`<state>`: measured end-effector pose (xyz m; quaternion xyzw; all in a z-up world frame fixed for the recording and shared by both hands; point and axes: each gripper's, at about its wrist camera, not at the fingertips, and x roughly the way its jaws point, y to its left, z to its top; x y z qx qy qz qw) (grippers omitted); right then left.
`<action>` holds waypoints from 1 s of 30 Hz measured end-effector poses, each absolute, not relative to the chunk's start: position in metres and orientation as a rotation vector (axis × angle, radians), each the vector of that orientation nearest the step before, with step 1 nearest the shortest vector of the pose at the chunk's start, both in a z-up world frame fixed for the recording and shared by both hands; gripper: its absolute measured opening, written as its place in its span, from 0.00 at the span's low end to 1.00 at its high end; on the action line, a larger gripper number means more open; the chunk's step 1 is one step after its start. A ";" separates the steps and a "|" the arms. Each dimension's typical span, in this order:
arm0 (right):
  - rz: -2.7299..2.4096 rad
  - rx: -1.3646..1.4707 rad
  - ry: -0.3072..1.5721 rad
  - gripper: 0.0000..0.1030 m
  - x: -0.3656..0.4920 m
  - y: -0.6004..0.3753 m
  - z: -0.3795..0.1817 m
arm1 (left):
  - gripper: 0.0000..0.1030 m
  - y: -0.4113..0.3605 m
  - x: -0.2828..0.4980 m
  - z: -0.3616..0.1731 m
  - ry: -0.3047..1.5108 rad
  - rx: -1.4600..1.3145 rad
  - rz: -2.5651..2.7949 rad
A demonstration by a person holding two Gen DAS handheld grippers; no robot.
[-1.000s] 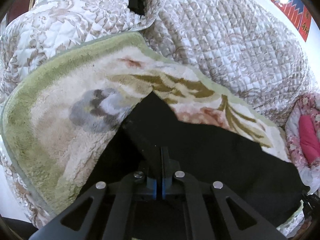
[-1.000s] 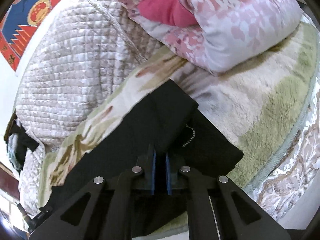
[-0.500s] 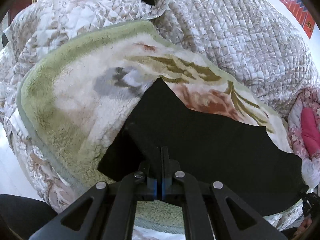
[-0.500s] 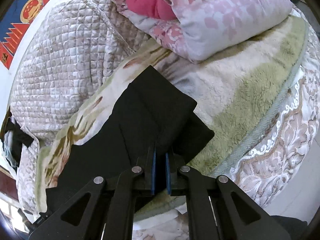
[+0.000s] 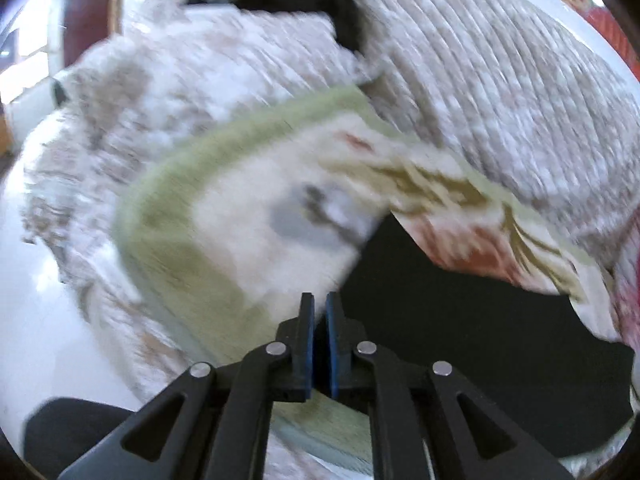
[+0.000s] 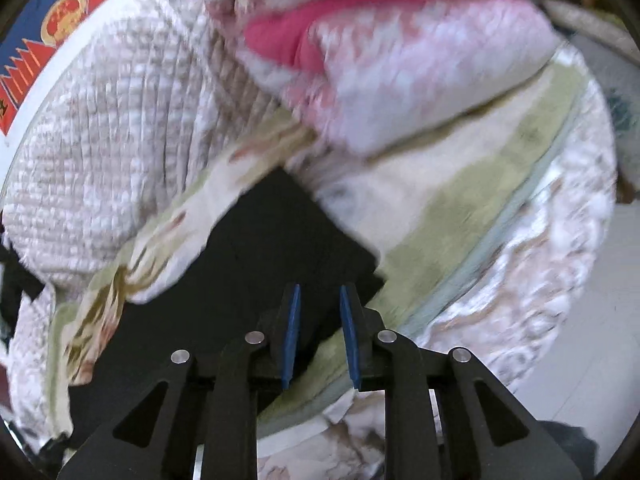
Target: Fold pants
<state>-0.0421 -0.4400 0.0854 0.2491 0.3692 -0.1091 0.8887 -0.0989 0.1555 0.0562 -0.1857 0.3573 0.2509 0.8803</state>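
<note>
Now, near to far:
Left gripper (image 5: 319,308): jaws just starting to part, a thin gap between the blue pads; the cloth it pinched half a second ago has slipped out.
Right gripper (image 6: 319,300): jaws opening, plainly apart, nothing pressed between them.
Pants (image 6: 256,264): black, lying flat and doubled over on the fleece blanket (image 5: 248,248), released by both ends.
Meaning: this fold looks laid down; another fold may follow.
Beyond: quilted cover (image 5: 500,92), pink pillow (image 6: 400,72).
</note>
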 end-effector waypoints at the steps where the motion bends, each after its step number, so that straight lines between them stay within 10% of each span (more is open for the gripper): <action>1: -0.232 0.491 0.739 0.23 -0.042 -0.438 0.091 | 0.10 0.157 -0.098 0.061 0.728 -0.379 0.526; 30: 0.167 0.155 0.786 0.27 0.078 -0.338 0.051 | 0.22 0.066 0.017 0.032 0.837 -0.229 0.126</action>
